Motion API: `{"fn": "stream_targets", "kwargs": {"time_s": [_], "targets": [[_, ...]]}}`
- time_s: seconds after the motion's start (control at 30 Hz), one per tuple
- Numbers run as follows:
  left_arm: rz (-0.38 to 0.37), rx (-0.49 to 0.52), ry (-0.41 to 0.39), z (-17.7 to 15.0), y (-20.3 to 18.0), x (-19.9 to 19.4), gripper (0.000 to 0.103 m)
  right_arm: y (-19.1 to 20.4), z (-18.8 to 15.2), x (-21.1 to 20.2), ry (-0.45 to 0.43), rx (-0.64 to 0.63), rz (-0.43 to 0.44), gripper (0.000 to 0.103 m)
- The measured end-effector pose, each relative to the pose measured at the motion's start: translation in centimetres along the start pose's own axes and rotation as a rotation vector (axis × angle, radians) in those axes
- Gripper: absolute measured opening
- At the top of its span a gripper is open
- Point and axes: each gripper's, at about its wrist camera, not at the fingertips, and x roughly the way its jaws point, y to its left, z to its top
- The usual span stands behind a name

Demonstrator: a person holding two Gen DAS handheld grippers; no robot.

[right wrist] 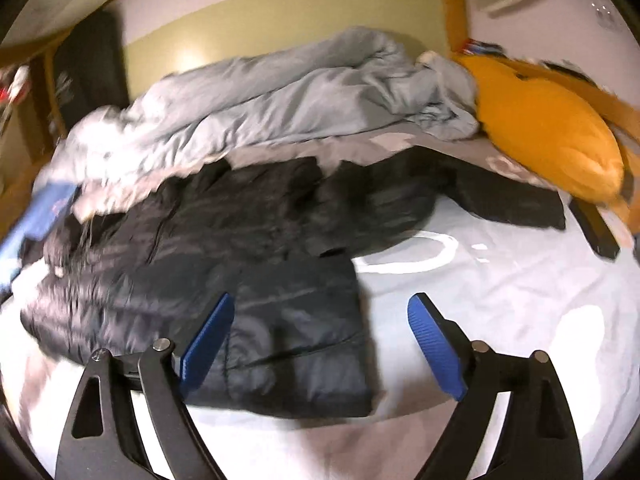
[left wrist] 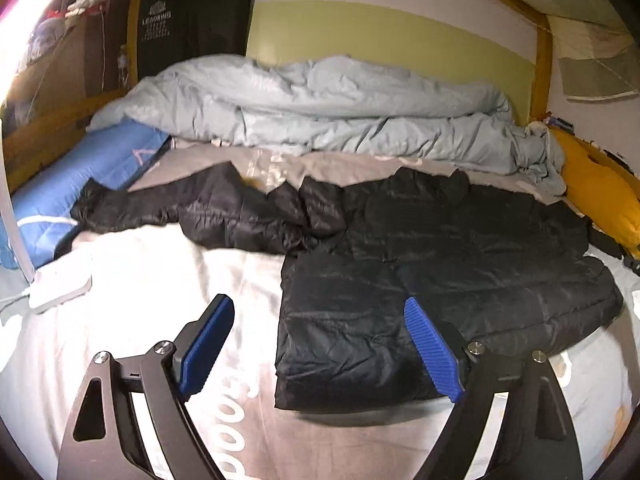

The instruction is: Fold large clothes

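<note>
A black puffer jacket (left wrist: pixel 460 256) lies spread on the bed, one sleeve (left wrist: pixel 180 208) stretched out to the left. My left gripper (left wrist: pixel 318 304) is open above the jacket's near left hem corner, with its blue pads (left wrist: pixel 432 350) clear of the cloth. In the right wrist view, the same jacket (right wrist: pixel 248 240) lies across the middle, its other sleeve (right wrist: pixel 508 200) reaching right. My right gripper (right wrist: pixel 320 304) stands open over the jacket's near right corner, and nothing is held between its blue fingers (right wrist: pixel 210 342).
A crumpled grey duvet (left wrist: pixel 320 112) is heaped behind the jacket by the wall. A blue pillow (left wrist: pixel 92 176) lies at the left, an orange cushion (right wrist: pixel 548 128) at the right. A white charger block (left wrist: pixel 60 284) sits on the pale sheet (right wrist: pixel 500 280).
</note>
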Motion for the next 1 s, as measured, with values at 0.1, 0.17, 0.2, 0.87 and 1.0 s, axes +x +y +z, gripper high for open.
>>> {"fn": "stream_targets", "kwargs": {"time_s": [0.1,0.17,0.2,0.87,1.0], "targets": [[-0.122,-0.03,0.094,-0.7,0.7,2.7,0.089,-1.3,-0.2,1.1,0.033,0.046,0.032,0.088],[-0.152,-0.065,0.136,-1.2,1.1,4.1,0.086,-1.6,-0.6,2.7,0.088,0.048,0.051,0.088],[-0.181,-0.089,0.156,-1.5,1.4,4.9,0.079,-1.8,-0.9,3.6,0.116,0.046,0.06,0.088],[-0.102,-0.081,0.111,-1.2,0.0,7.6,0.033,0.8,-0.2,7.9,0.059,-0.028,0.015,0.048],[-0.092,-0.142,0.072,-0.9,1.3,6.0,0.074,-0.9,0.2,6.2,0.04,0.029,0.045,0.062]]}}
